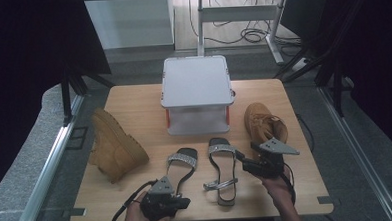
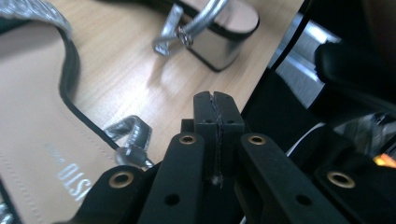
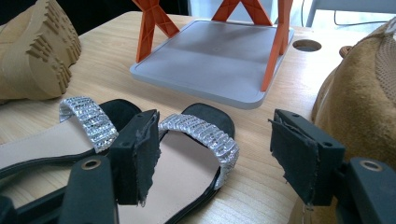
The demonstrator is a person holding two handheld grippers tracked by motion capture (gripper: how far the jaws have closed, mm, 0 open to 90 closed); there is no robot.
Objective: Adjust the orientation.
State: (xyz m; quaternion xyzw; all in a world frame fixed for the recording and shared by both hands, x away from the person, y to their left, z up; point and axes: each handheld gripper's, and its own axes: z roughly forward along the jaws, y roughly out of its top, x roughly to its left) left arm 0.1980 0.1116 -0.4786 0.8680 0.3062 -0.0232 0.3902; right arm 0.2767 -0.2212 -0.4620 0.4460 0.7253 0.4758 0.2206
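Observation:
Two black sandals with glittering straps lie side by side at the table's front middle: the left sandal (image 1: 182,161) (image 2: 32,116) (image 3: 88,116) and the right sandal (image 1: 221,172) (image 2: 224,32) (image 3: 196,140). My left gripper (image 1: 185,202) (image 2: 218,116) is at the front edge beside the left sandal's heel. Its jaws are shut with nothing between them, and the silver ankle strap (image 2: 133,140) lies just to their left. My right gripper (image 1: 246,156) (image 3: 219,158) stands open, low over the table at the right sandal's toe end, touching nothing.
A tan boot (image 1: 113,144) (image 3: 37,51) lies on its side at the left. Its mate (image 1: 262,122) (image 3: 359,93) stands upright right behind my right gripper. A grey two-tier shelf (image 1: 196,80) (image 3: 215,56) with orange legs stands at the back middle of the wooden table (image 1: 138,103).

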